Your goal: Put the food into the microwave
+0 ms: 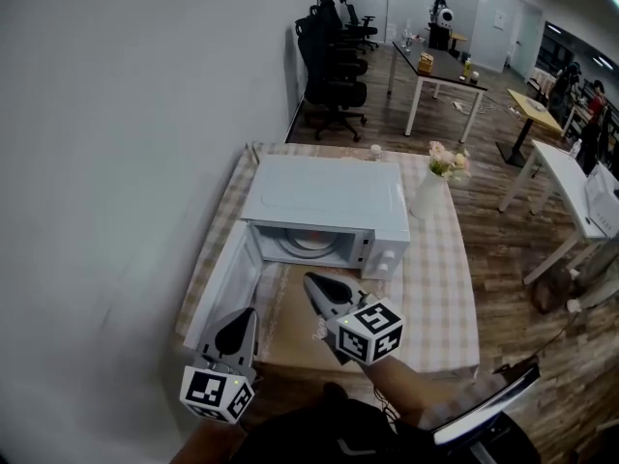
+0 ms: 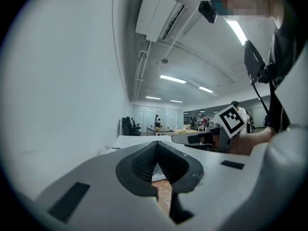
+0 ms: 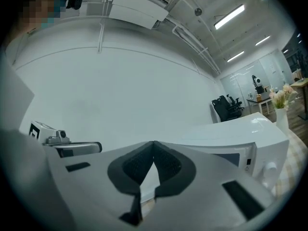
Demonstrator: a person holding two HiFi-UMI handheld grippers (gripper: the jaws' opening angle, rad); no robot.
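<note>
Left gripper (image 1: 248, 313) closed on nothing, at the desk's (image 1: 440, 278) near-left corner. Microwave (image 1: 324, 201) door (image 1: 224, 283) hangs open to the left. There's a round pale disc (image 1: 309, 244) in the cavity, can't tell if food is on it. Right gripper (image 1: 310, 279) closed, empty, above the brown mat (image 1: 290, 327) fronting the opening. Flower vase (image 1: 428, 193) stands right of the microwave.

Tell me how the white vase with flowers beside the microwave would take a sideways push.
The vase looks tall and narrow, with flowers on top, so it would probably tip rather than slide. It seems hard, ceramic or glass, so likely breakable. The checked tablecloth beneath may drag and bunch.
</note>
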